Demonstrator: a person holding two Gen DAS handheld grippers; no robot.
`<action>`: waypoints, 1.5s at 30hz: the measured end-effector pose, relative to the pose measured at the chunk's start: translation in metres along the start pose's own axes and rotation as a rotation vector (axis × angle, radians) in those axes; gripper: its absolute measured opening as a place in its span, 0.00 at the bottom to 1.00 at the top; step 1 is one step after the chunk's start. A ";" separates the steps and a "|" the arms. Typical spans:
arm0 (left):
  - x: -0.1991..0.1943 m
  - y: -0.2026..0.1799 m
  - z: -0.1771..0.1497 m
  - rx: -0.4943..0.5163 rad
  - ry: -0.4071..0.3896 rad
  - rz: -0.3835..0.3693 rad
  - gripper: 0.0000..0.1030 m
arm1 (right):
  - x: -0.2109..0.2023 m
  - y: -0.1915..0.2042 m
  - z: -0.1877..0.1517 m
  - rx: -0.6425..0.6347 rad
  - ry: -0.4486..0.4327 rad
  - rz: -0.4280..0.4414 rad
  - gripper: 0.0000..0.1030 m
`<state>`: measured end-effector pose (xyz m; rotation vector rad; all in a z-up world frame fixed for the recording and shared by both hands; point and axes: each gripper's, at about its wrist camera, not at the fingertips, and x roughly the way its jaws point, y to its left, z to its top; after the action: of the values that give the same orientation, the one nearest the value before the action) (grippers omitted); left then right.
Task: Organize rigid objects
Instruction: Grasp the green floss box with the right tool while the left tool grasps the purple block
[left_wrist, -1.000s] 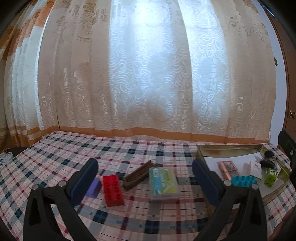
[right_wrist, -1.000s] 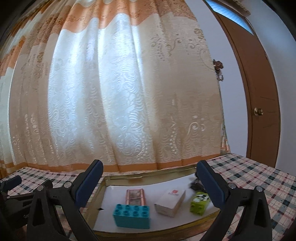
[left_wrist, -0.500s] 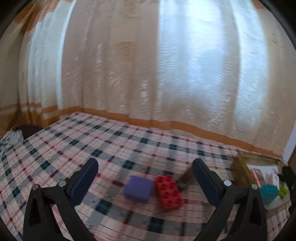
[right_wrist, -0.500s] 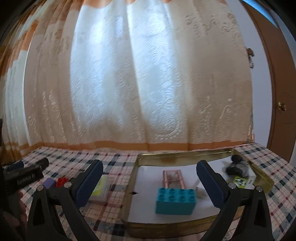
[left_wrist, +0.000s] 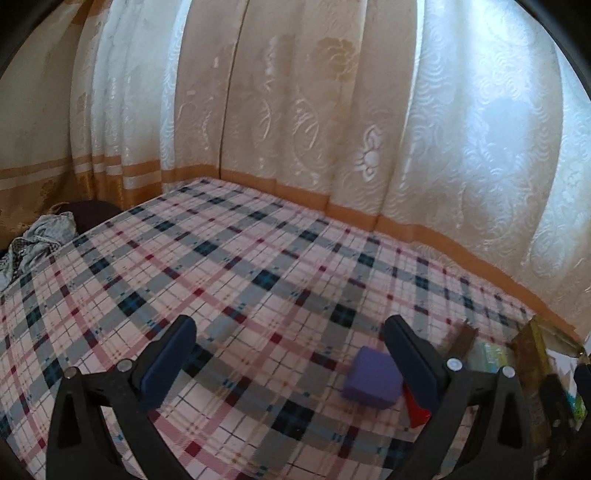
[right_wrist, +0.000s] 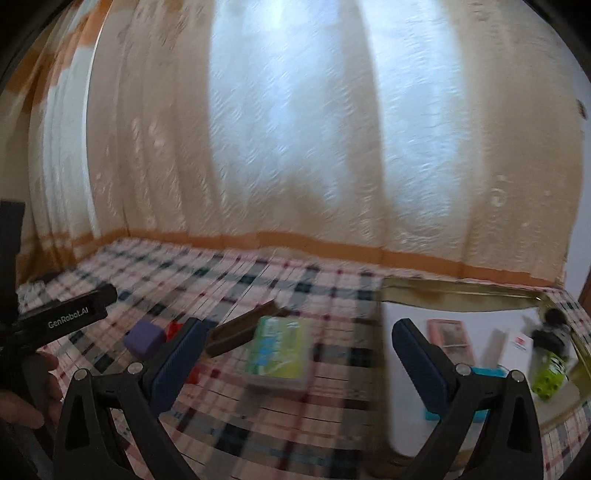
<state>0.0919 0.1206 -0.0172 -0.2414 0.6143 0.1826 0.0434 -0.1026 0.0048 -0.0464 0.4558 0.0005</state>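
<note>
Reaching between picks, we judged ourselves partway through the sorting: several pieces already lay in the gold tray, while others waited on the plaid worktop. On the far left of the right wrist view, a hand held the left gripper, its jaws spread wide and empty, aimed at bare cloth. Just inside its right jaw sat the purple cube, with the red brick touching or nearly touching it behind that jaw. Further right lay the brown comb-like bar and the green packet, close beside each other. Our right gripper hung over that packet with jaws also open, holding nothing. In the tray at the right we saw a teal brick, a pink case and a lime block. Next, we reckoned, the left gripper needed to swing right, centre on the cube and descend before closing.
</note>
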 end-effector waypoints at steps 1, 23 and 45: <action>0.001 0.002 0.000 -0.004 0.006 0.008 1.00 | 0.006 0.005 0.001 -0.011 0.022 -0.001 0.99; 0.013 -0.014 -0.005 0.173 0.091 0.021 1.00 | 0.097 0.034 -0.006 -0.001 0.430 0.053 0.57; 0.049 -0.046 -0.020 0.254 0.308 -0.086 0.92 | 0.014 0.002 -0.029 -0.030 0.298 0.259 0.56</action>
<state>0.1315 0.0762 -0.0543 -0.0489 0.9232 -0.0181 0.0430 -0.1023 -0.0276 -0.0164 0.7572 0.2579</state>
